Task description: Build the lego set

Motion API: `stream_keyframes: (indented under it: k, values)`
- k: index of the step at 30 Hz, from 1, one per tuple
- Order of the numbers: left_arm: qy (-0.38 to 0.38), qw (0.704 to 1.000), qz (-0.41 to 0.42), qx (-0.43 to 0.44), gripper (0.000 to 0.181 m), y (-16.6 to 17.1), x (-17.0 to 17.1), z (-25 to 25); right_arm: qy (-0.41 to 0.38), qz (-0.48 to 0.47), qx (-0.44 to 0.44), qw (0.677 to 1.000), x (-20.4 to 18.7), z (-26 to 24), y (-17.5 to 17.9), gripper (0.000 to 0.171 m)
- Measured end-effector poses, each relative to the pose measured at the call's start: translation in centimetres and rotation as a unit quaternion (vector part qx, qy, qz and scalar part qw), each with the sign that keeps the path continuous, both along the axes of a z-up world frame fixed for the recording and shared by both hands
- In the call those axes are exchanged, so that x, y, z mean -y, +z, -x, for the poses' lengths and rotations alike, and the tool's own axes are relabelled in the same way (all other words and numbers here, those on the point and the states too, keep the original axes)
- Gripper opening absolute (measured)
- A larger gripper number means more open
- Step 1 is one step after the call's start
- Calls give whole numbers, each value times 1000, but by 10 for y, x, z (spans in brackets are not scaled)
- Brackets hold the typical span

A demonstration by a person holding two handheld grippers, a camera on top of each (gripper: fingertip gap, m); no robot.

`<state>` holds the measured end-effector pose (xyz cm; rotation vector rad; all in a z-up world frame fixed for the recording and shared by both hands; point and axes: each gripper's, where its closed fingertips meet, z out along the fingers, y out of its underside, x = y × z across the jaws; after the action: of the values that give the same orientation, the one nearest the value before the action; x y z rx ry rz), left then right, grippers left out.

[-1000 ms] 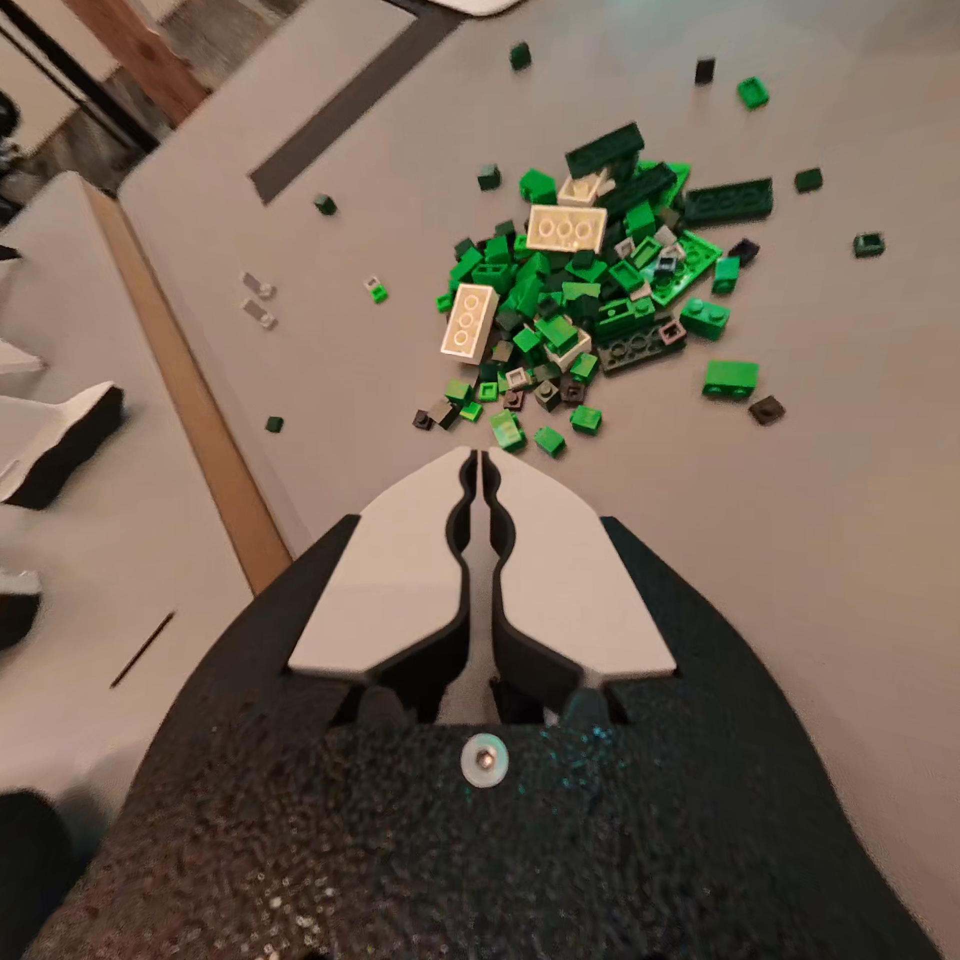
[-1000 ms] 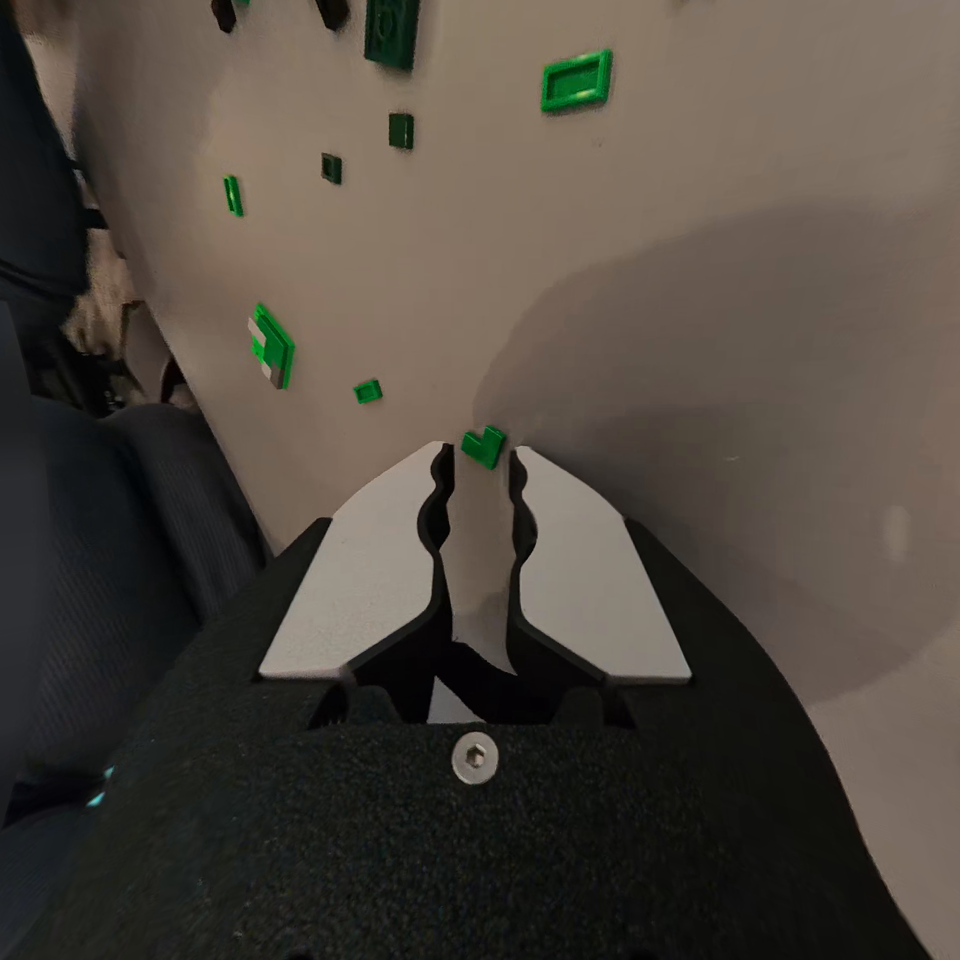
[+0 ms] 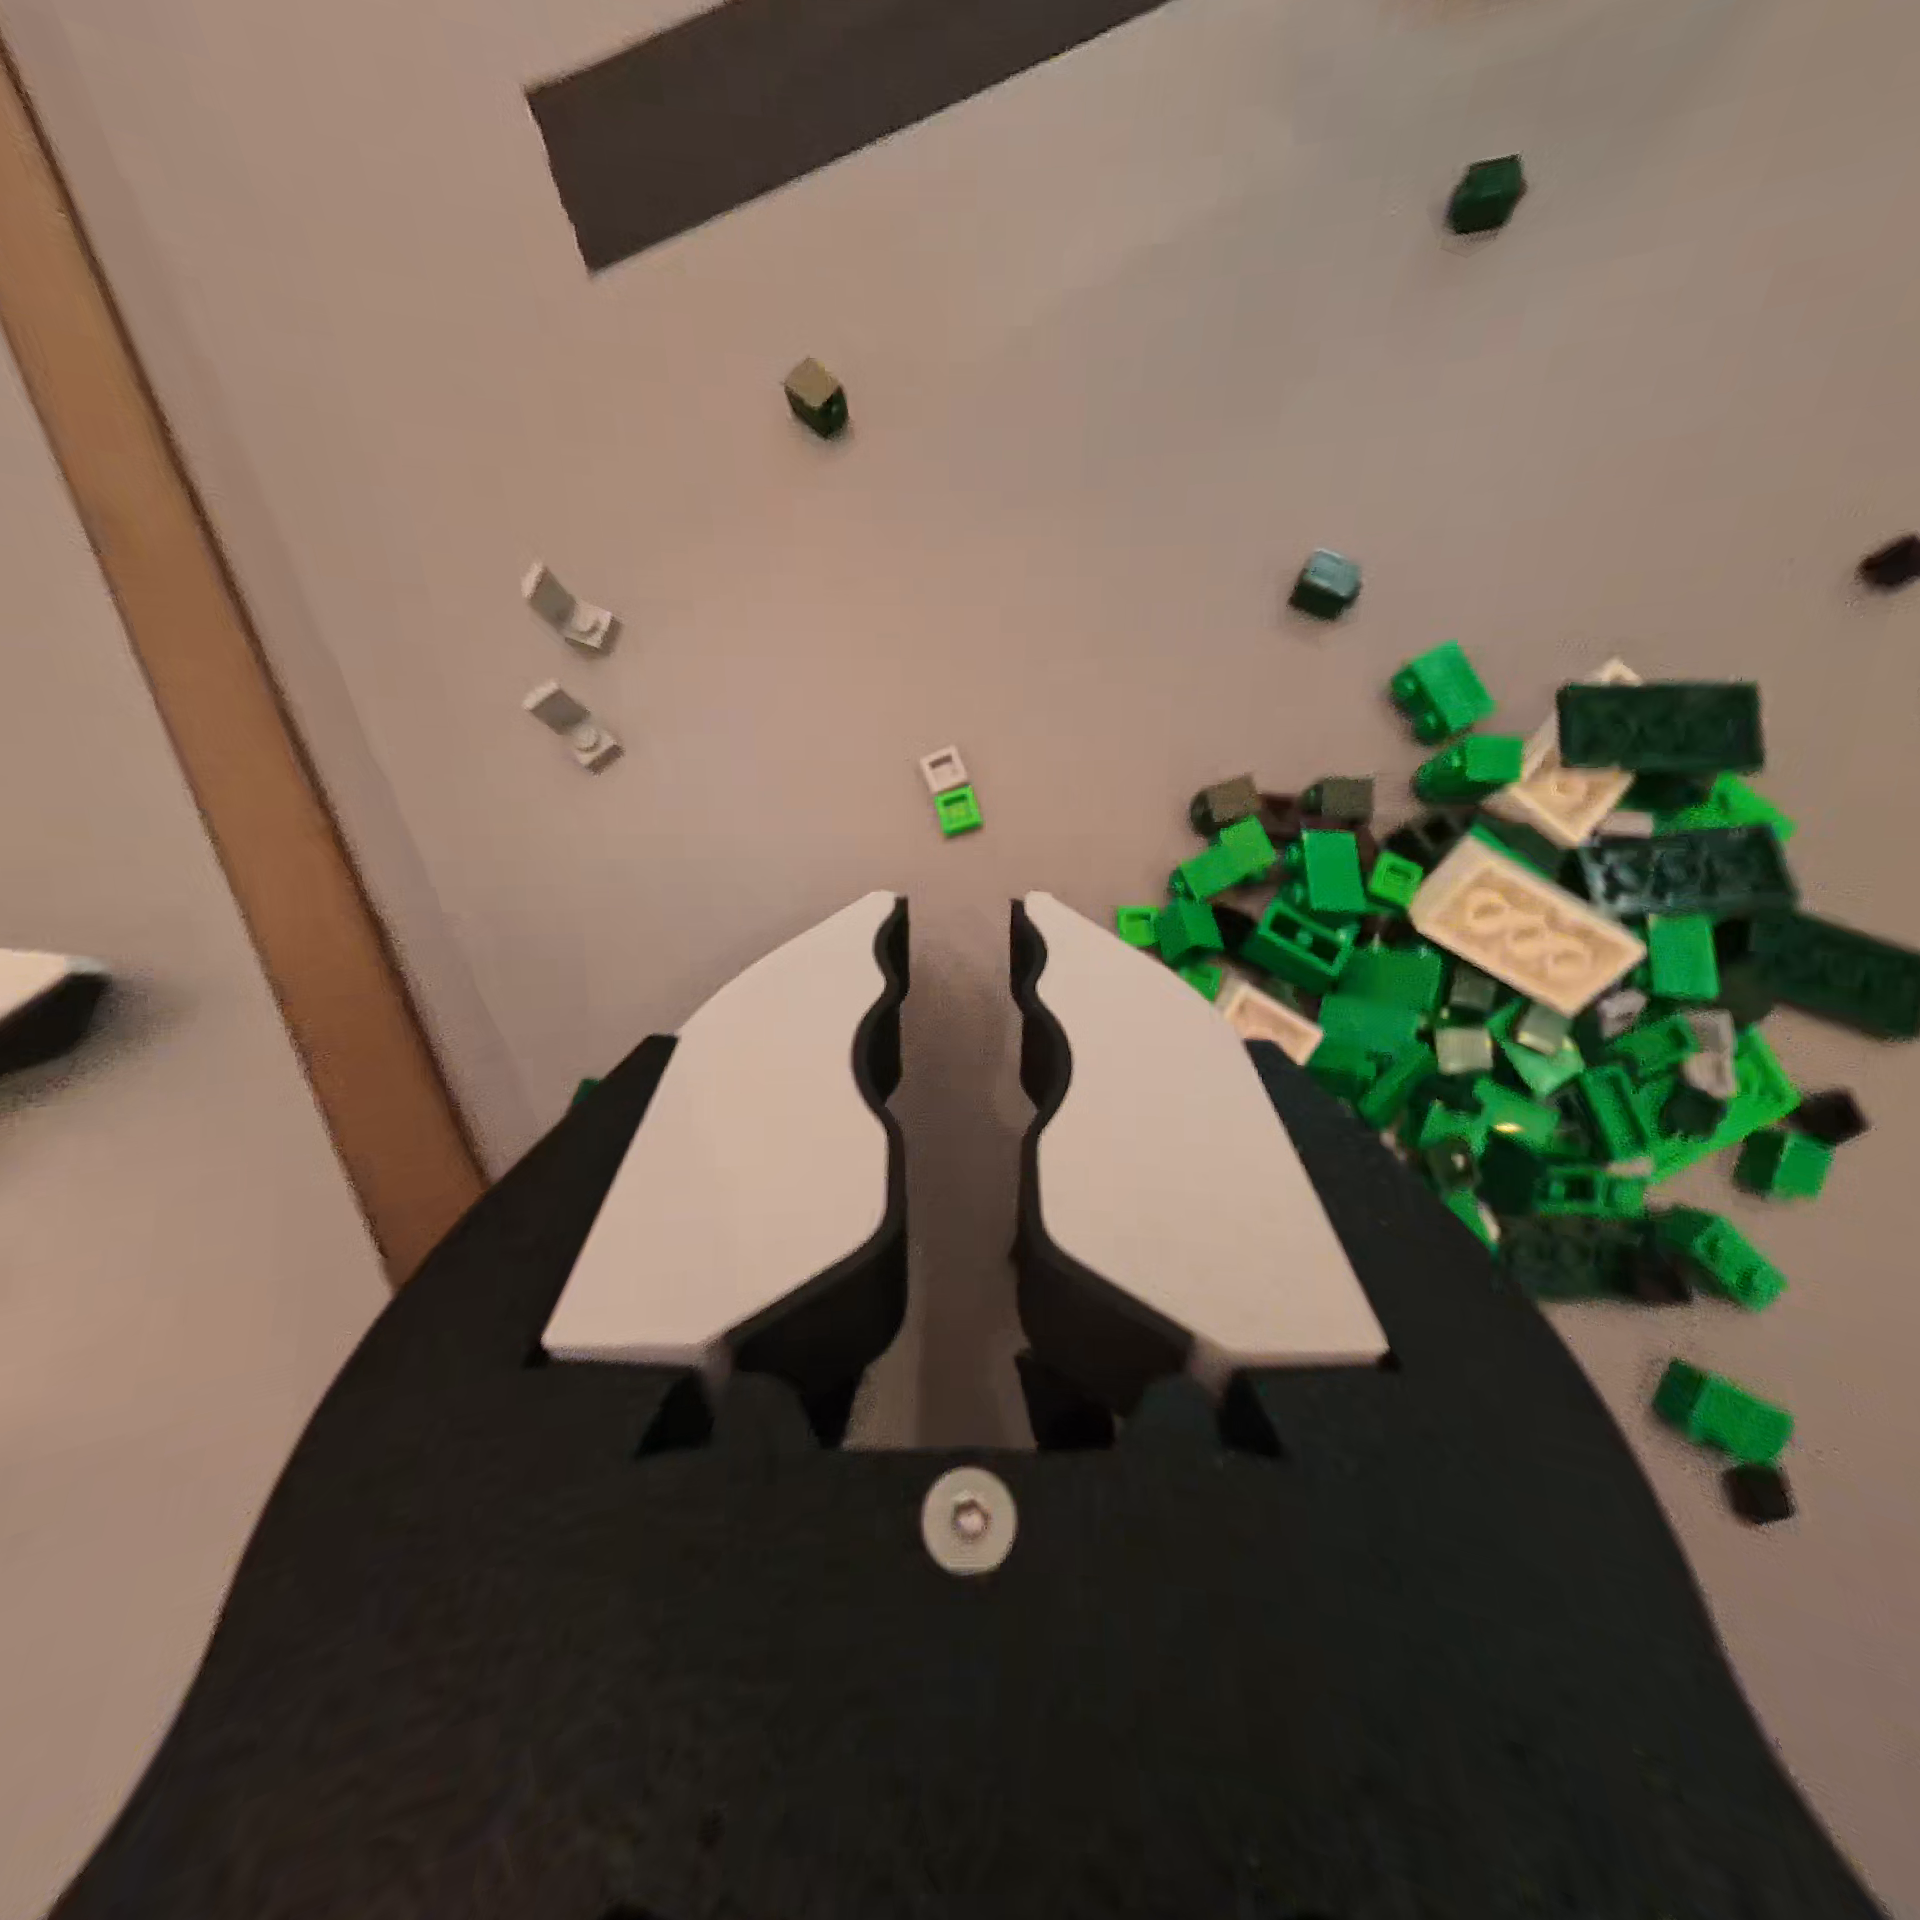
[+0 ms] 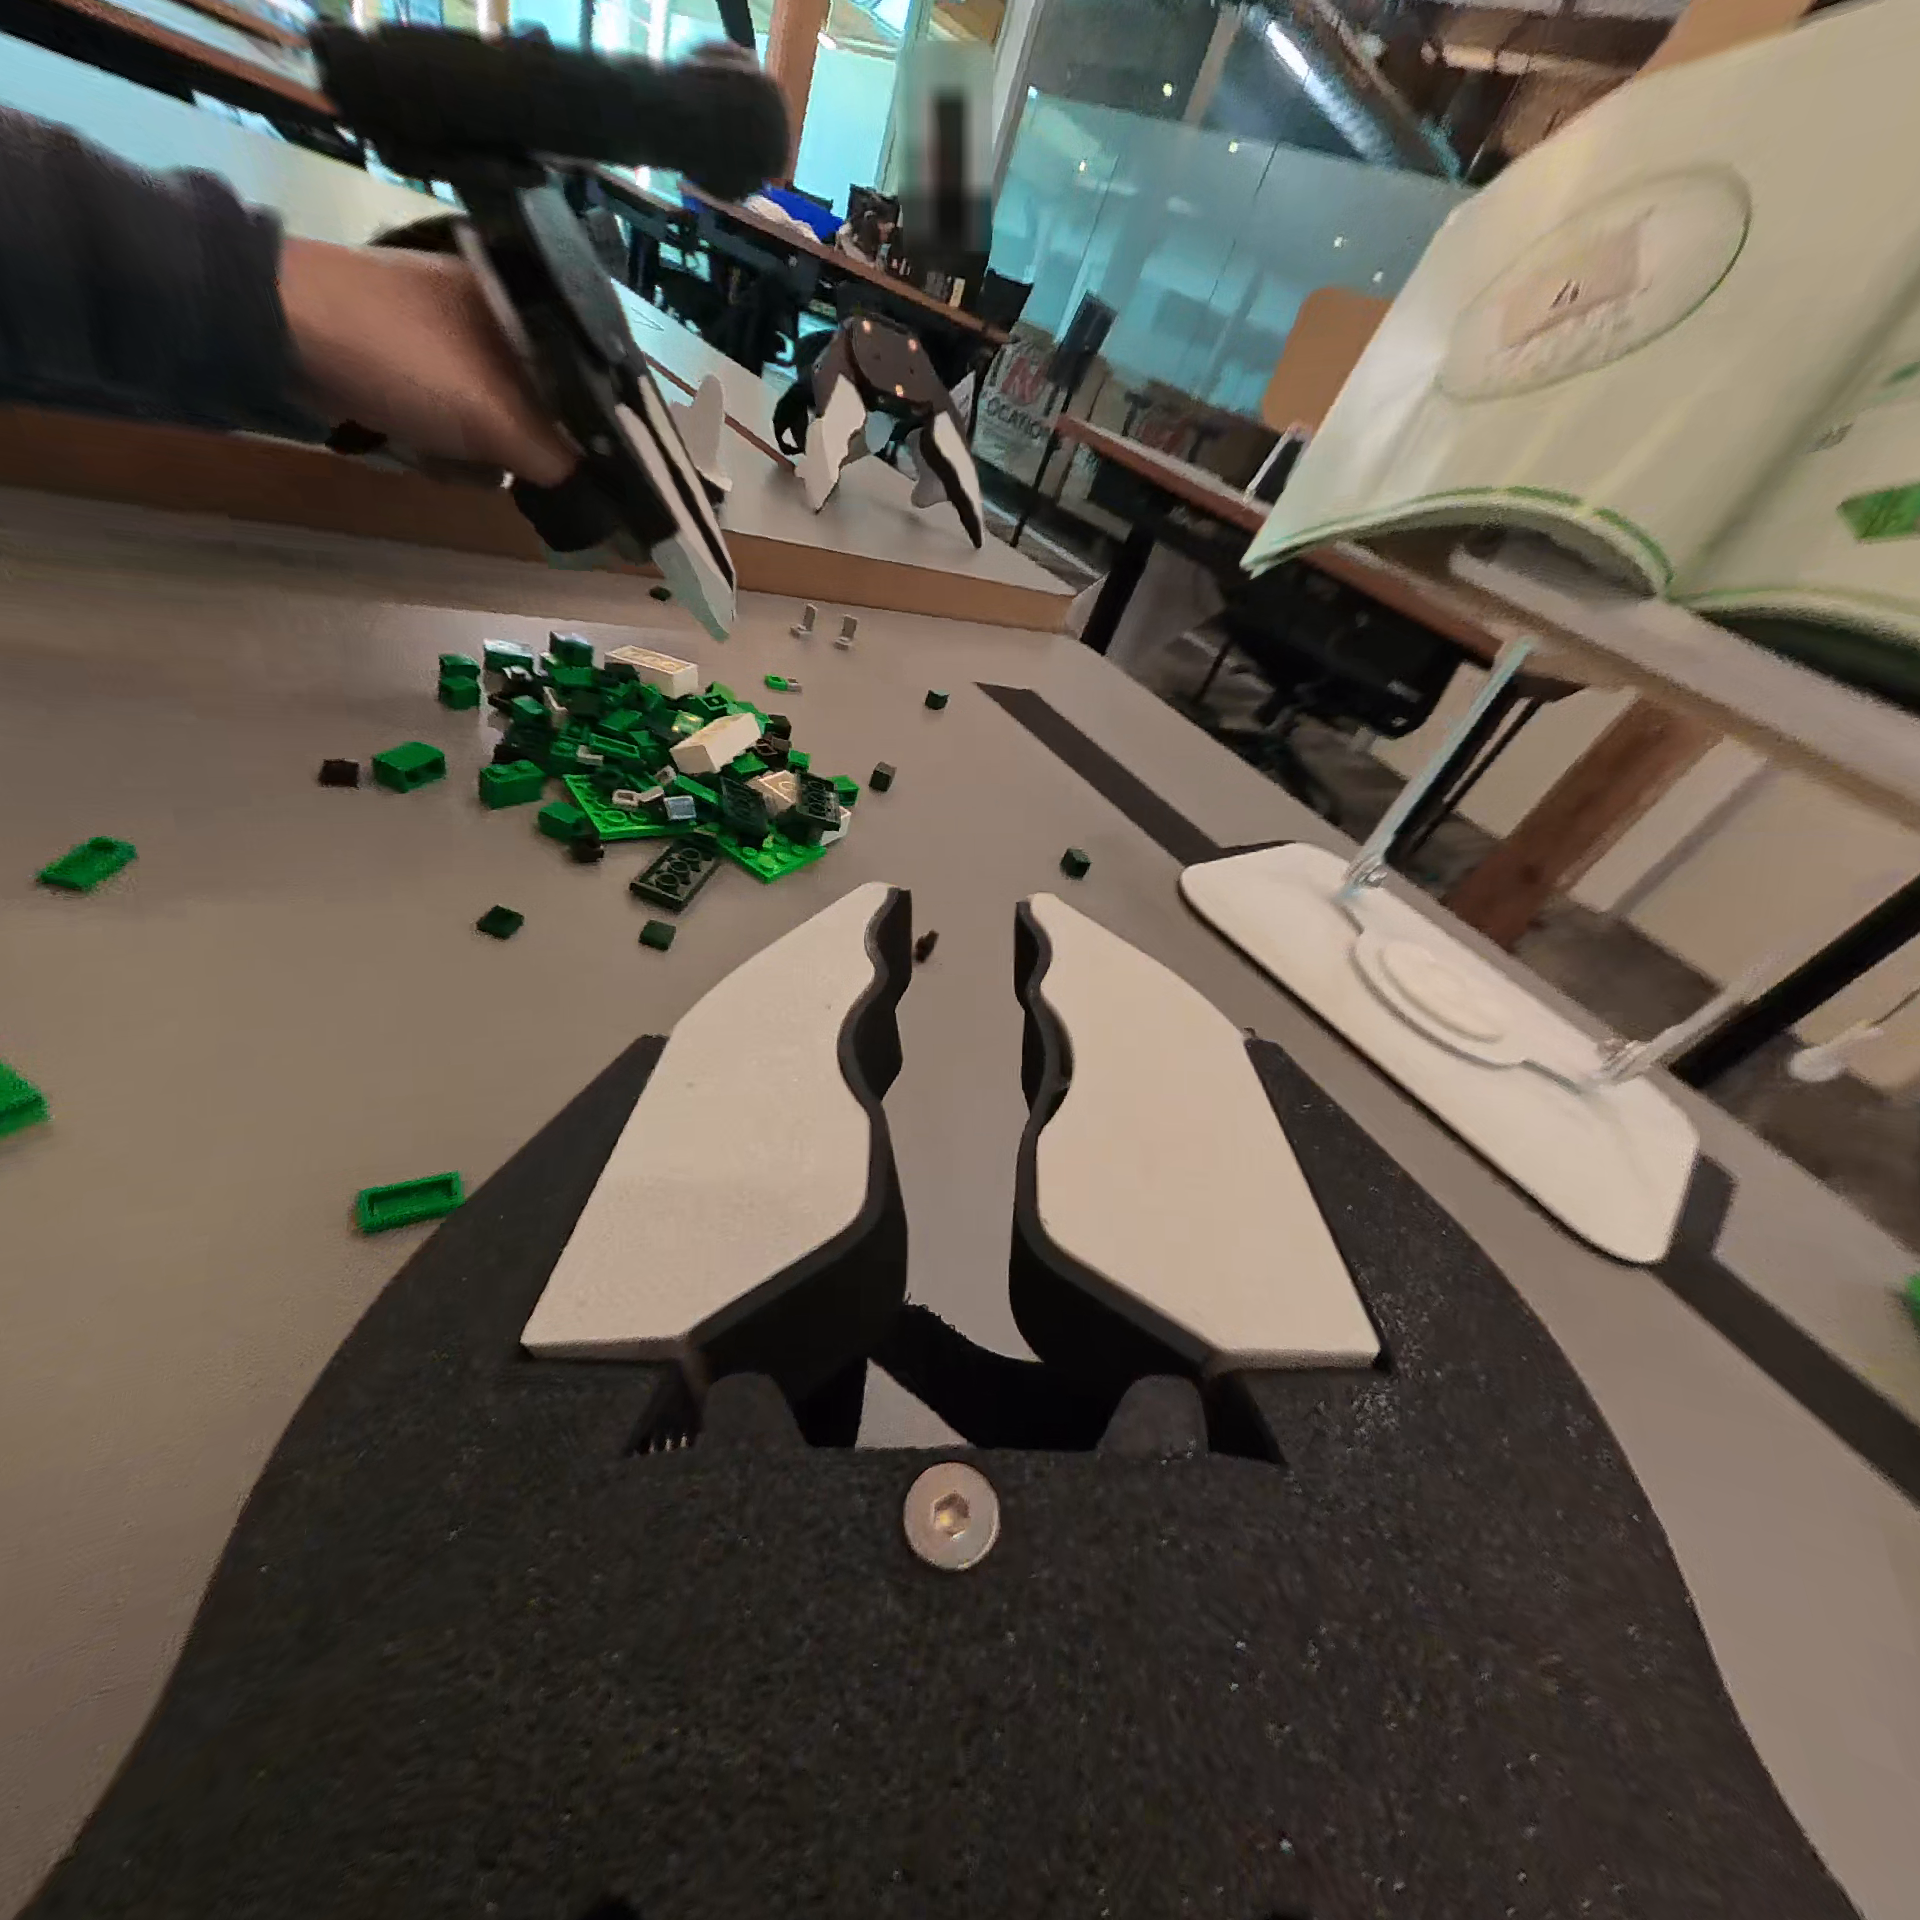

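Note:
A pile of green, dark green and cream lego bricks [image 3: 1507,997] lies on the grey table to the right of my left gripper [image 3: 959,912]. That gripper is open a little and empty. It hovers just short of a small grey tile [image 3: 942,771] and a bright green tile [image 3: 959,812]. My right gripper [image 4: 961,906] is open and empty, low over the table. It faces the pile [image 4: 665,758], with a tiny dark piece [image 4: 925,943] on the table beyond its tips. The left gripper [image 4: 712,603] also shows there, held by a hand above the pile's far side.
Two grey pieces [image 3: 571,665] lie at the left near the table's wooden edge [image 3: 208,675]. Loose dark green bricks [image 3: 818,400] and green plates [image 4: 408,1202] are scattered about. An open booklet [image 4: 1662,364] sits on a white stand [image 4: 1455,1039] at the right. Spare grippers [image 4: 894,416] stand on the far table.
My left gripper went from shut to slightly open and moved left of the pile, closer to the two small tiles. My right gripper swung up from facing the table to looking across it.

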<state>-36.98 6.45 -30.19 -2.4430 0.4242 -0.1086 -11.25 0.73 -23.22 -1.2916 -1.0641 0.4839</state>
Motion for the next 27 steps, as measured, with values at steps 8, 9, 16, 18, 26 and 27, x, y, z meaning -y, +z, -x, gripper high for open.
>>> stream_keyframes:
  k: [8,9,16,18,26,27]
  values:
    - [74,981,139,110,26,-10,-17,-4,4,-47,35,998,5,7,-4,14]
    - [79,979,156,102,23,-11,-17,-1,6,-48,39,998,5,7,-5,14]
    - [96,966,227,80,18,-13,-18,-5,19,-64,65,996,10,13,-11,13]
    - [99,966,229,71,18,-13,-20,-8,20,-67,71,995,11,13,-13,13]
    - [105,969,221,-29,9,-16,-19,-3,24,-66,74,995,11,14,-14,13]
    - [101,970,218,-41,7,-16,-19,-3,25,-66,74,995,11,14,-14,13]
